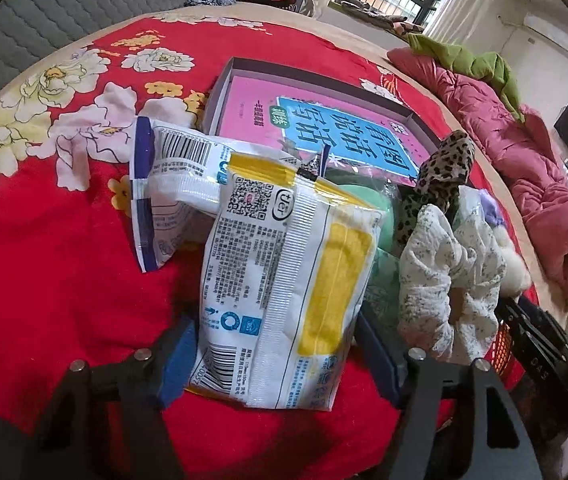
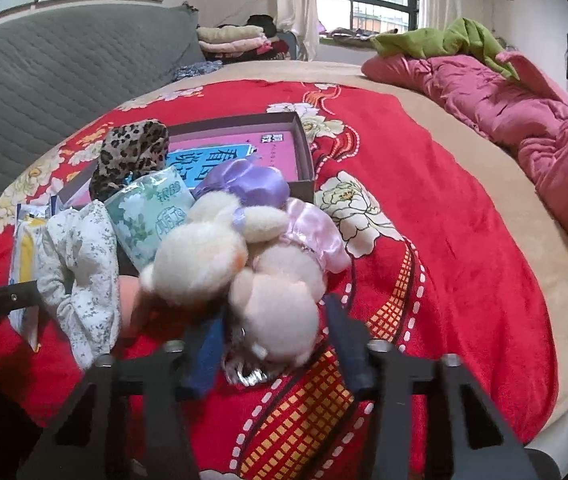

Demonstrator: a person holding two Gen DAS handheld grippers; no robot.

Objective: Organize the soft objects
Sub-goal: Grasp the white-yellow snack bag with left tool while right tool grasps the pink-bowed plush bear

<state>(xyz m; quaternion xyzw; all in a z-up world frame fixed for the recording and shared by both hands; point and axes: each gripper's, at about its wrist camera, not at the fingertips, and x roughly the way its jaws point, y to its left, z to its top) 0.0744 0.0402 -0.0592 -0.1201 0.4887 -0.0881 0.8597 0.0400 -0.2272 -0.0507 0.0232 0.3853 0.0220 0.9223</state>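
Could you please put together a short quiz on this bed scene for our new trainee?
1. Multiple choice: what sits between the fingers of the left claw?
A. a plush bear
B. a yellow-and-white tissue pack
C. a folded towel
2. True or false: the open box holds a pink book with a blue label.
3. Short answer: what print is on the dark scrunchie at the box's edge?

Key: 1 B; 2 true; 3 leopard print.
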